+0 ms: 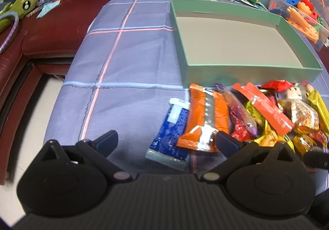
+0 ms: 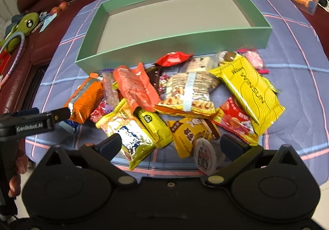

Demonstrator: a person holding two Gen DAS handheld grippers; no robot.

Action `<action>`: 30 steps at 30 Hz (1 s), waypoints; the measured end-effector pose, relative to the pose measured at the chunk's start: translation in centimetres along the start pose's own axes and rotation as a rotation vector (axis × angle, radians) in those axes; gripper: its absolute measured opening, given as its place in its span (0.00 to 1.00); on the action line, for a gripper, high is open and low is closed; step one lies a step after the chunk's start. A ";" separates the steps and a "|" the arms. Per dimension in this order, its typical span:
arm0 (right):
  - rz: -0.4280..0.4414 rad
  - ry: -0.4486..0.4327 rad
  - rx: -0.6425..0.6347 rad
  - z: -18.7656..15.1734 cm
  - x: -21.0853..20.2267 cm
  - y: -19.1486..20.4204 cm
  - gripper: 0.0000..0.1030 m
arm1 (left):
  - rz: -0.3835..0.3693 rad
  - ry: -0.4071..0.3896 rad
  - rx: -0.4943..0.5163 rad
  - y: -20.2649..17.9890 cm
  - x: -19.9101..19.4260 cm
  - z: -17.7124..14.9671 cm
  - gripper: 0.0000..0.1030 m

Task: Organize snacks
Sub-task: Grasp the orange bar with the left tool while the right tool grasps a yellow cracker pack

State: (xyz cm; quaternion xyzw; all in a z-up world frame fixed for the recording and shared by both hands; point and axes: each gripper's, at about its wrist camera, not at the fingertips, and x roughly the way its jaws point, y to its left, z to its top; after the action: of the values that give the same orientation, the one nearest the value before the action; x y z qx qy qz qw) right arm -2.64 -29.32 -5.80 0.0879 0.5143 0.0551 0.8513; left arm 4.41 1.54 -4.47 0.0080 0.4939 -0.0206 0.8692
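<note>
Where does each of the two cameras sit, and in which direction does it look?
Left wrist view: sits on the left claw, looks forward and down at the blue packet and orange packet; its own open fingers show.
Right wrist view: sits on the right claw, looks at the snack pile around the yellow packet; its open fingers show, and the left claw enters from the left.
Shared: the green box, holding nothing, the orange packet, and the checked cloth.
</note>
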 end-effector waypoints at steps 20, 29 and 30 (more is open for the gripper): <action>0.008 0.031 -0.050 0.6 1.5 2.1 1.00 | -0.136 0.024 0.238 -5.1 3.9 2.5 0.54; 0.122 -0.011 -0.092 1.3 2.4 3.1 1.00 | -0.182 0.031 0.160 -1.8 3.5 1.2 0.46; 0.137 -0.015 -0.110 1.3 2.6 3.4 0.97 | -0.181 0.037 0.145 -1.2 3.4 0.9 0.46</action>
State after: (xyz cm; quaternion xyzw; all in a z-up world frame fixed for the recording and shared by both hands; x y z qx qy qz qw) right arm -0.32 -25.60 -6.73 0.0763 0.4969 0.1407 0.8529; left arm 6.86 0.20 -6.94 0.0265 0.5058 -0.1344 0.8517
